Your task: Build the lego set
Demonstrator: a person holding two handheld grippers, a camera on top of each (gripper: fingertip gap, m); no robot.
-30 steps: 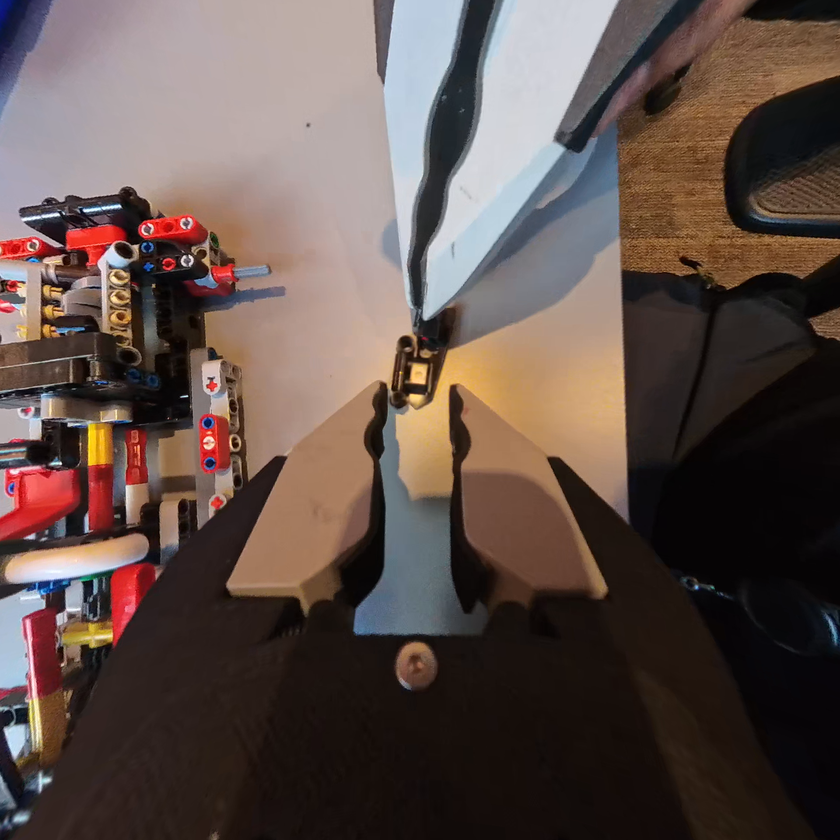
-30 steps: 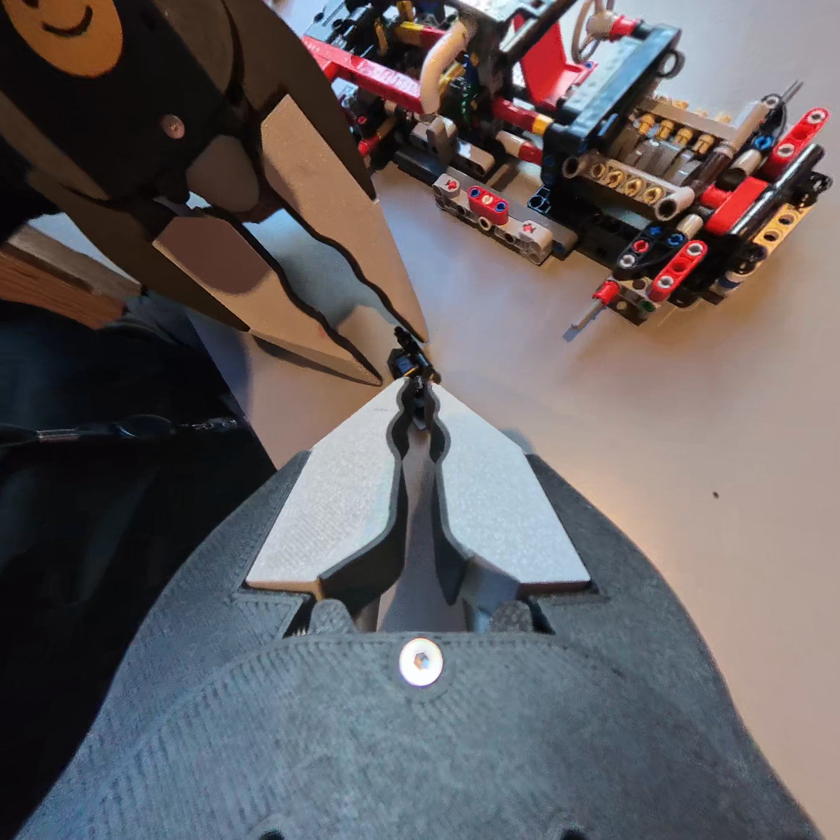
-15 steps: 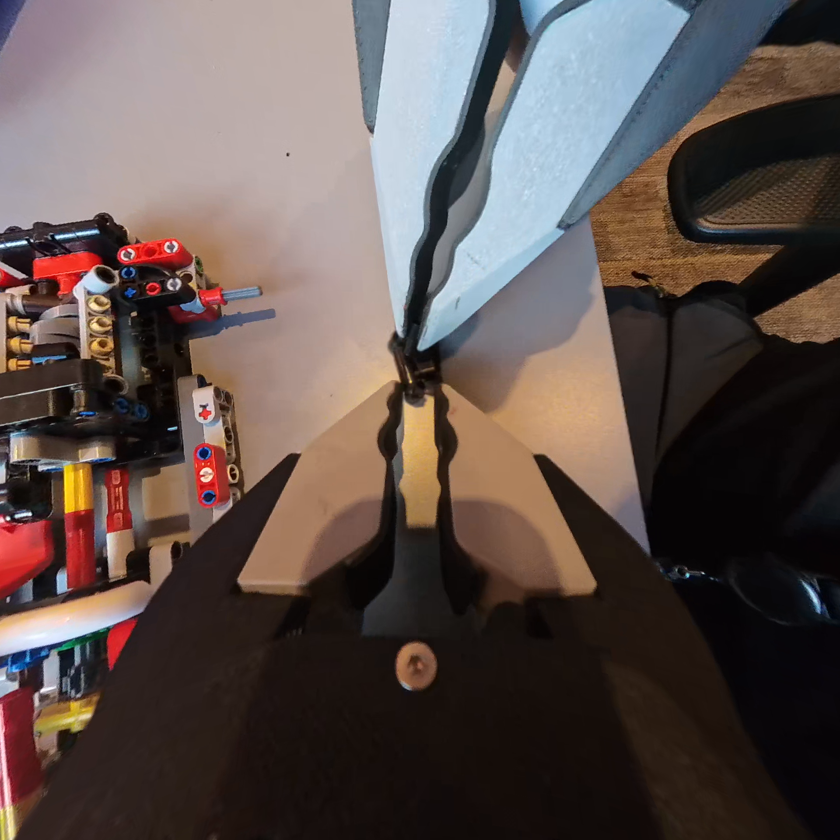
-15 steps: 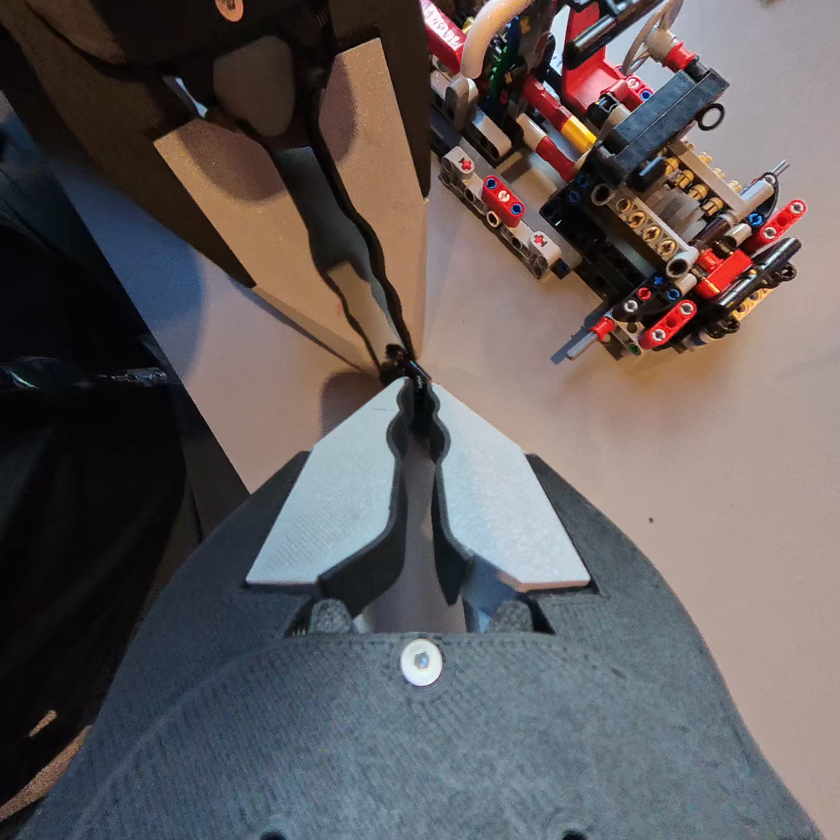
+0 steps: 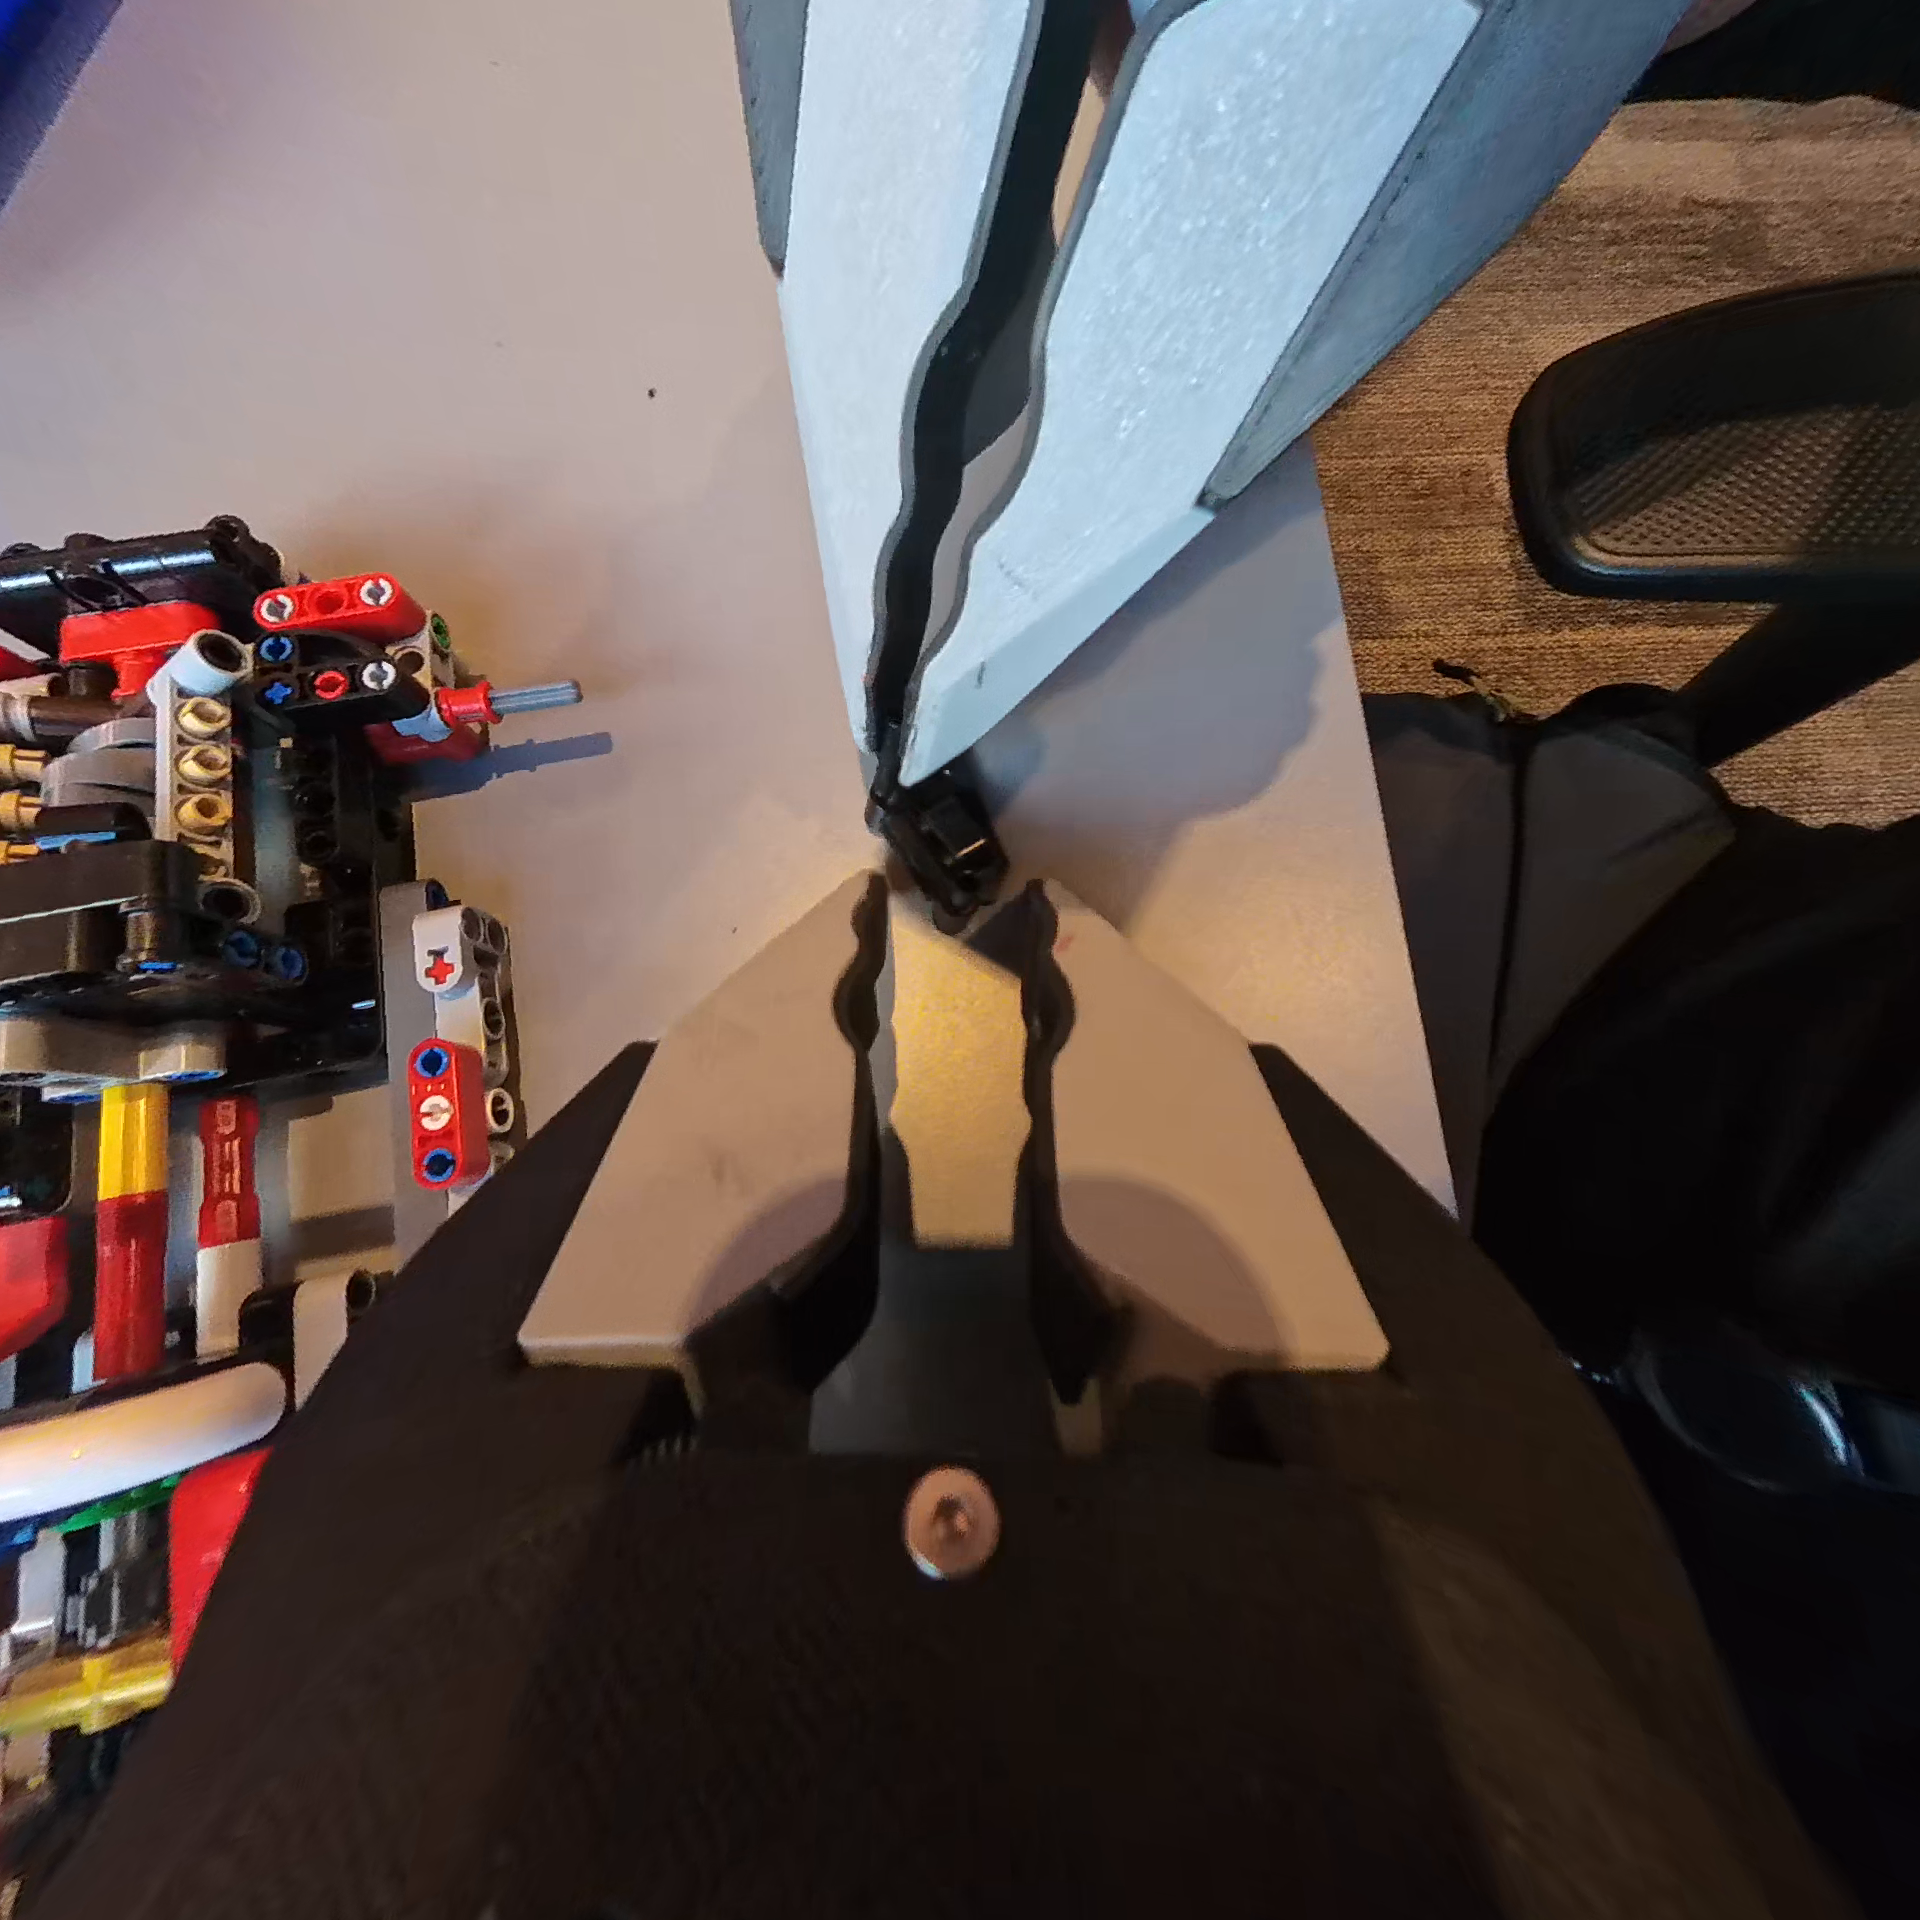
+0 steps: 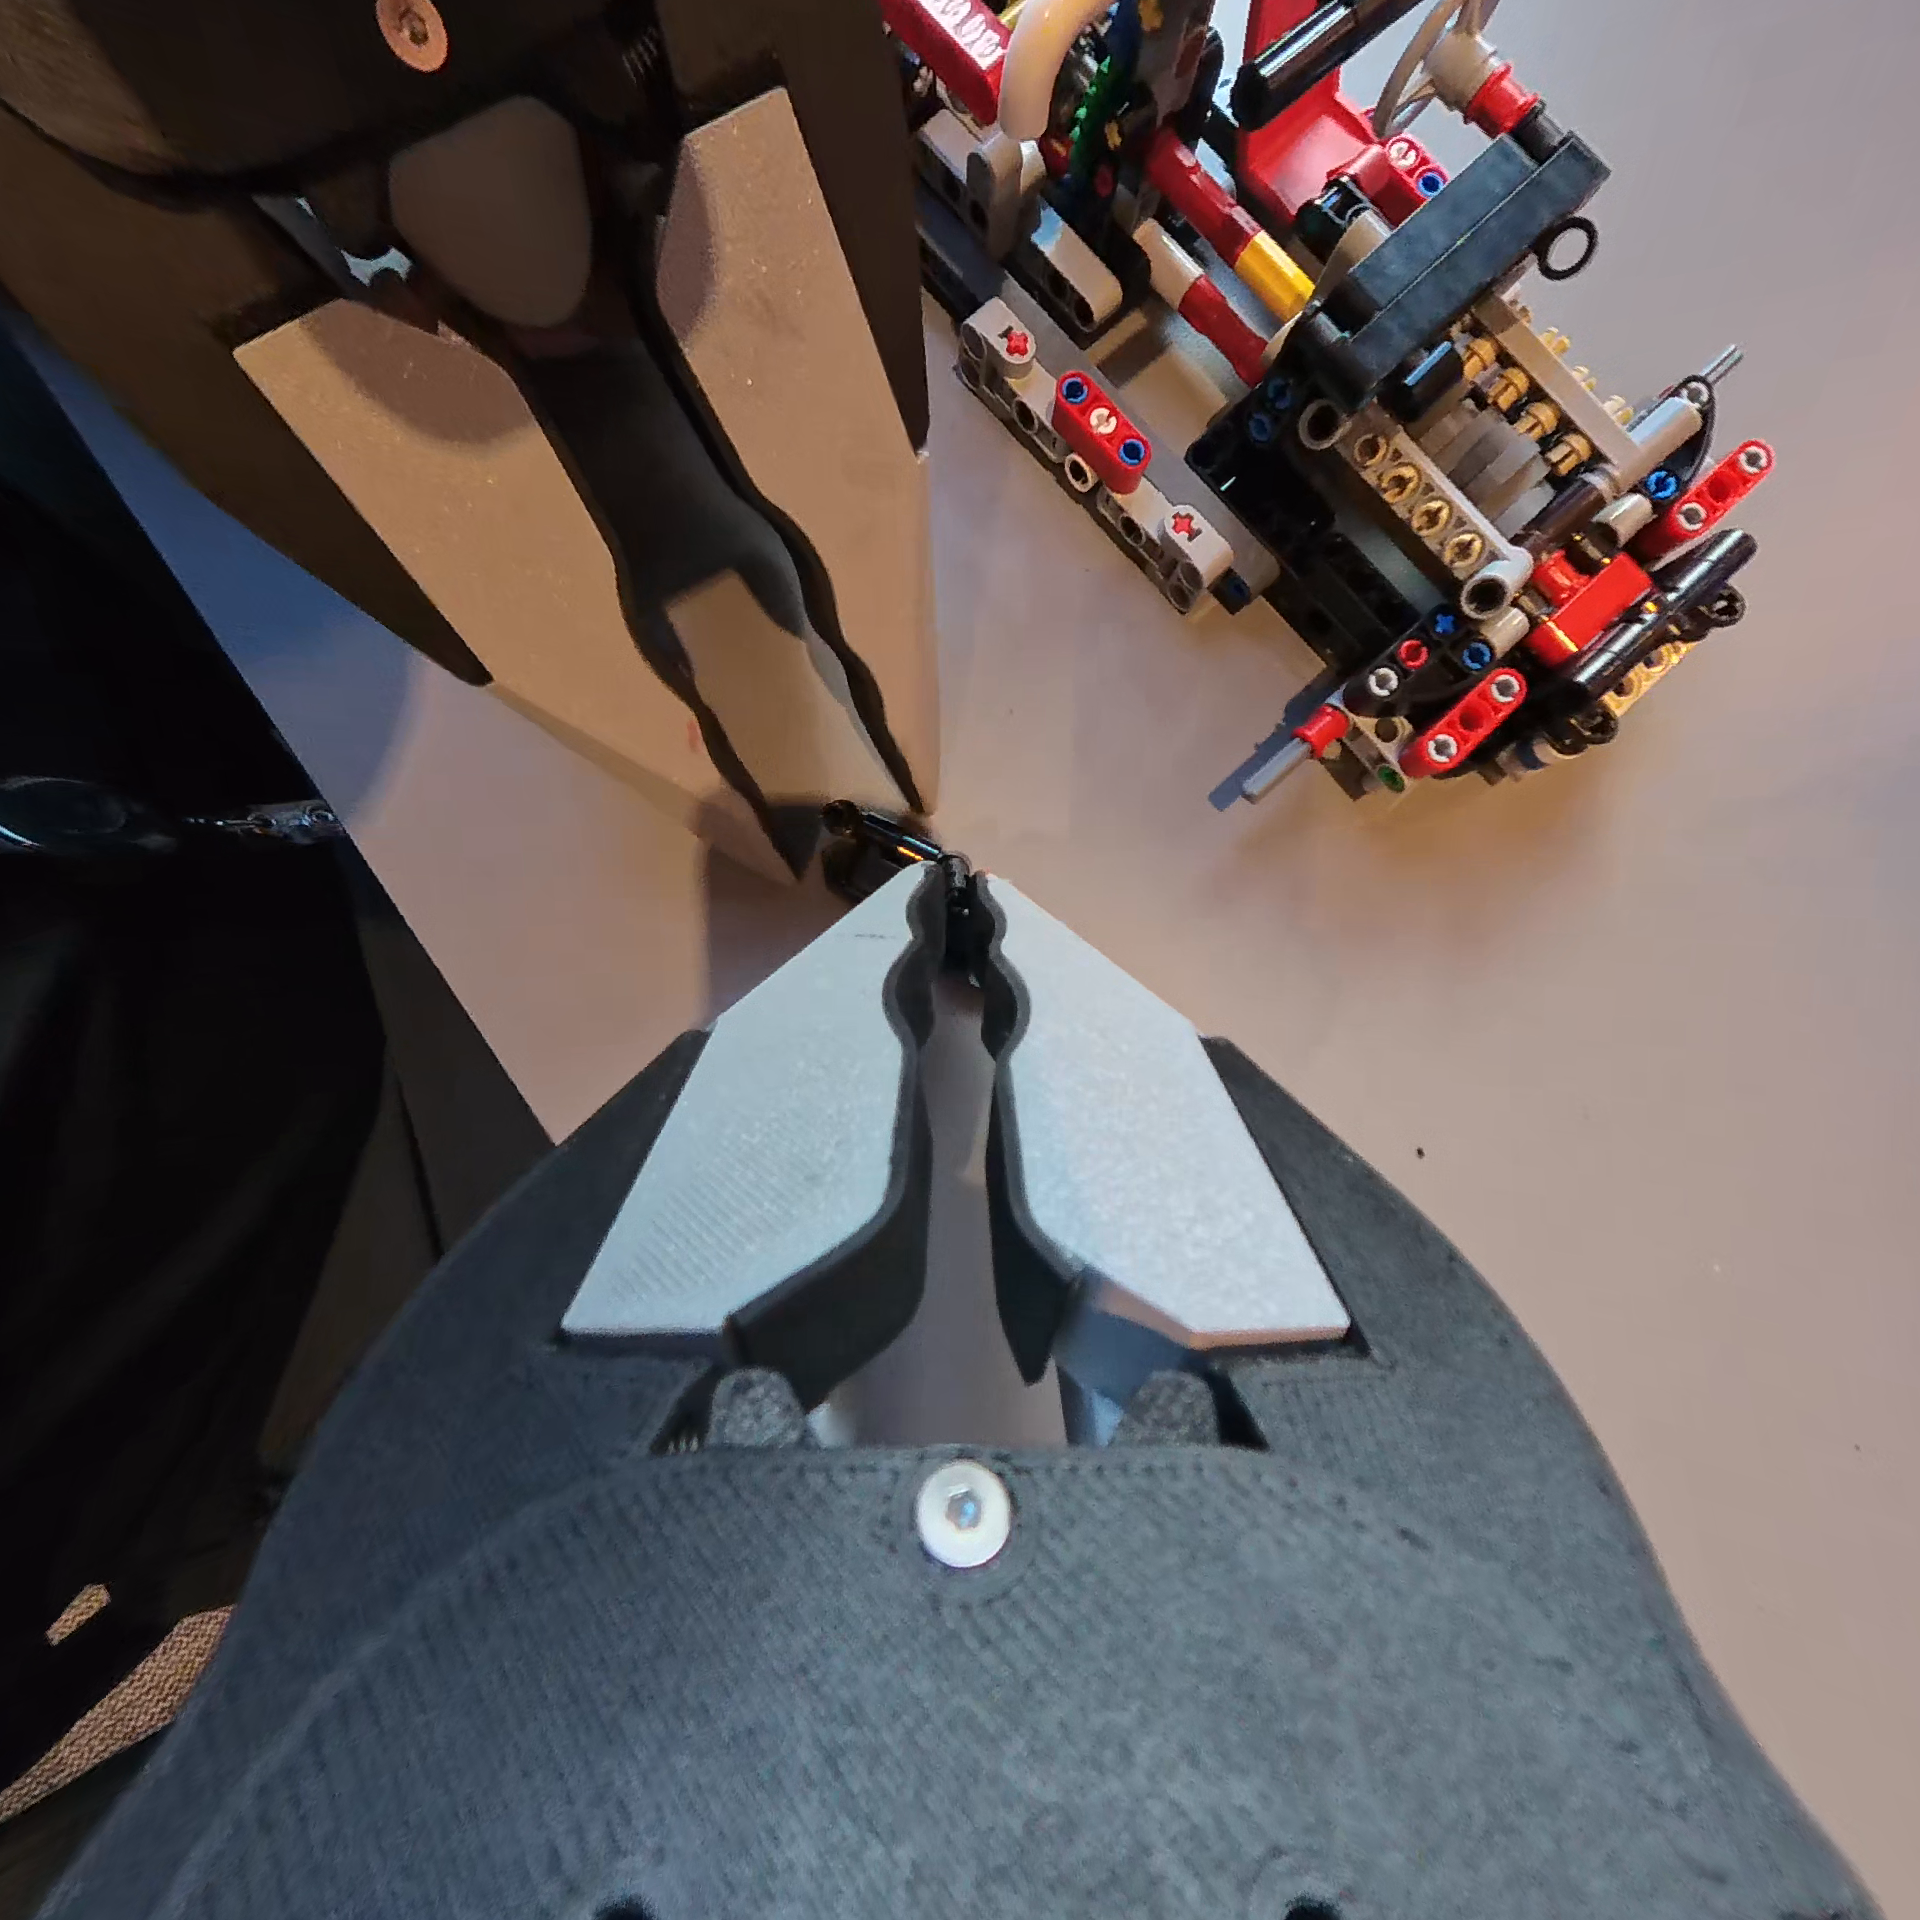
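We keep the right gripper (image 6: pixel 954 883) jaws clenched on the small black connector (image 5: pixel 940 836), presenting it at 12 o'clock to the left gripper (image 5: pixel 956 899), jaws released, clear of the model (image 6: pixel 1351 416) at 2 o'clock.

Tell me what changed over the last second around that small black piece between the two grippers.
The left gripper closed in around the small black Lego connector half a second ago, then opened again; its jaws now stand apart just short of the piece. The right gripper stayed clamped on the connector throughout, though the piece now sits turned at its tips. The red, black and grey Lego vehicle model on the pale table was not touched.
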